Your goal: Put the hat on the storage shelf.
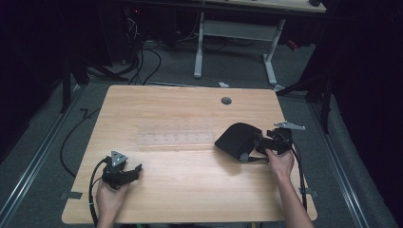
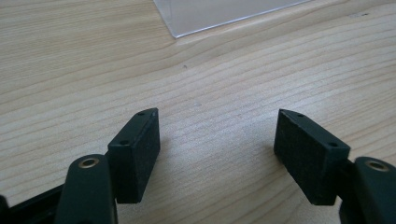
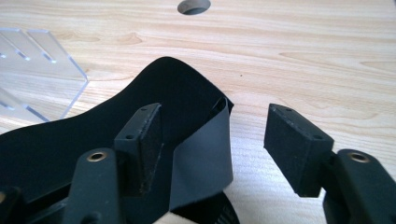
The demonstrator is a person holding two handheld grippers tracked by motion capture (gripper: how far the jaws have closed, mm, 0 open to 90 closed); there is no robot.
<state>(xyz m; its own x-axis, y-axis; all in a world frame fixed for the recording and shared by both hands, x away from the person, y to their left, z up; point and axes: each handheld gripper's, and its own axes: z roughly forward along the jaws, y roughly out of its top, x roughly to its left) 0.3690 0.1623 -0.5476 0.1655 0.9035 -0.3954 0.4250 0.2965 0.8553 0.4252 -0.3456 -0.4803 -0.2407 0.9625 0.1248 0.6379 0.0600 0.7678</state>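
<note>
A black, soft fabric piece (image 1: 236, 137) lies on the right half of the wooden table (image 1: 190, 190), with a grey strap (image 1: 247, 158) curling from its near side. My right gripper (image 1: 260, 143) stands open at the piece's right edge. In the right gripper view the grey strap (image 3: 205, 154) loops up between the jaws, close to the left pad (image 3: 150, 140), over the black fabric (image 3: 154, 88). My left gripper (image 1: 135, 172) rests open at the table's front left. Its jaws (image 2: 217, 140) hold nothing above bare wood.
A clear acrylic plate (image 1: 176, 138) with small holes lies flat at the table's middle; its corner (image 2: 219, 11) is ahead of my left gripper, and its edge (image 3: 37, 70) is left of the fabric. A round cable hole (image 1: 226, 100) sits near the far edge. Cables and white desk legs (image 1: 199, 47) stand beyond.
</note>
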